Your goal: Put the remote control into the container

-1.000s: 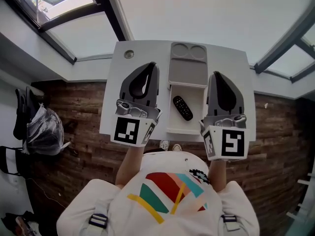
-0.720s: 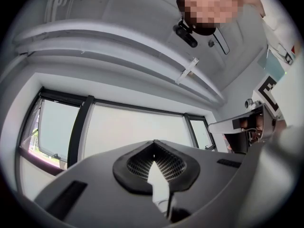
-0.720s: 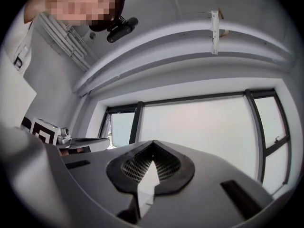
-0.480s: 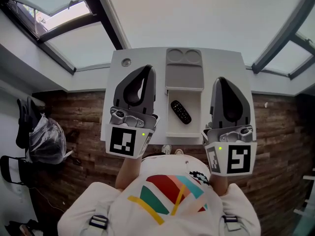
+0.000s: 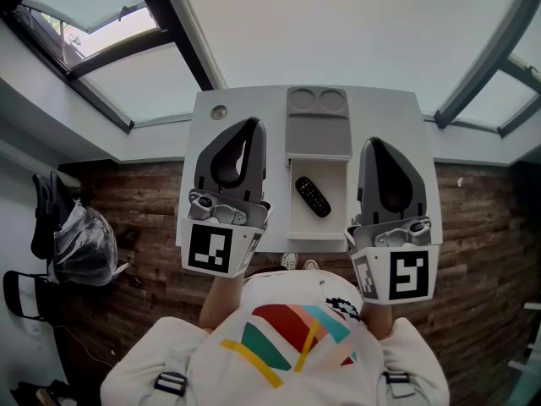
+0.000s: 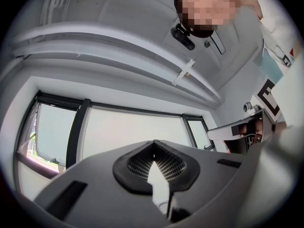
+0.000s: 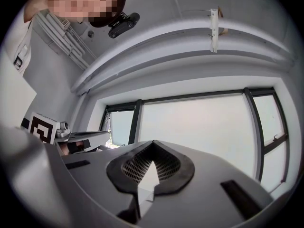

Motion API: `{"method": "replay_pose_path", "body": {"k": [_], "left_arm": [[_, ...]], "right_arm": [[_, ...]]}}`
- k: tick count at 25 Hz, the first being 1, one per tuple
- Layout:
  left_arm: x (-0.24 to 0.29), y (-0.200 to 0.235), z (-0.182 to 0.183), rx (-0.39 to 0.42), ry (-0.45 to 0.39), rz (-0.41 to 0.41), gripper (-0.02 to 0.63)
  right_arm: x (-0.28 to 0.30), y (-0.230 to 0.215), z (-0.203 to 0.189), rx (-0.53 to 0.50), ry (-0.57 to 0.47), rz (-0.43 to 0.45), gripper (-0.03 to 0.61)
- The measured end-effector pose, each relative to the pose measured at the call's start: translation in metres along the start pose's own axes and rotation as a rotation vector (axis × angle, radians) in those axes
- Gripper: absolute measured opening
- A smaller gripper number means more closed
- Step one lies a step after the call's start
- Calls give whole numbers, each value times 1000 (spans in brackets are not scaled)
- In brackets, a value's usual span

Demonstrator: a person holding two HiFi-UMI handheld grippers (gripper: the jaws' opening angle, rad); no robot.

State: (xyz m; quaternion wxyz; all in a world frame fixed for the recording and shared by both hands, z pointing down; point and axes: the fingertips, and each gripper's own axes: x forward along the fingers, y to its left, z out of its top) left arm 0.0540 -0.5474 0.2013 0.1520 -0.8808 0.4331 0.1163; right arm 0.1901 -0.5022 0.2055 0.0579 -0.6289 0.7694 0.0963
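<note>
Left gripper (image 5: pixel 251 125) and right gripper (image 5: pixel 370 145) held above desk (image 5: pixel 389 117), flanking container (image 5: pixel 332 174). Both jaws closed, tips touching, gripping nothing. Remote control (image 5: pixel 313 196) lies diagonally inside container. Task looks done, hence my idle hands.

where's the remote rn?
Head view, centre: the remote lies diagonally in the white open compartment just below the grey tray, between the left gripper and right gripper.

The left gripper (image 5: pixel 253 125) sits left of centre and the right gripper (image 5: pixel 370 144) right of centre, side by side, tips toward the frame's top. Each has its jaws pressed together on nothing. The left forearm (image 5: pixel 221 293) and right forearm (image 5: pixel 374 308) show below them.
</note>
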Motion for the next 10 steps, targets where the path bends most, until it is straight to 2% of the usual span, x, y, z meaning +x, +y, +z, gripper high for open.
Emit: {"method": "replay_pose_path", "body": {"k": [10], "left_arm": [[0, 2, -3, -13, -4, 5, 8]], "right_arm": [[8, -2, -19, 18, 65, 14, 0]]}}
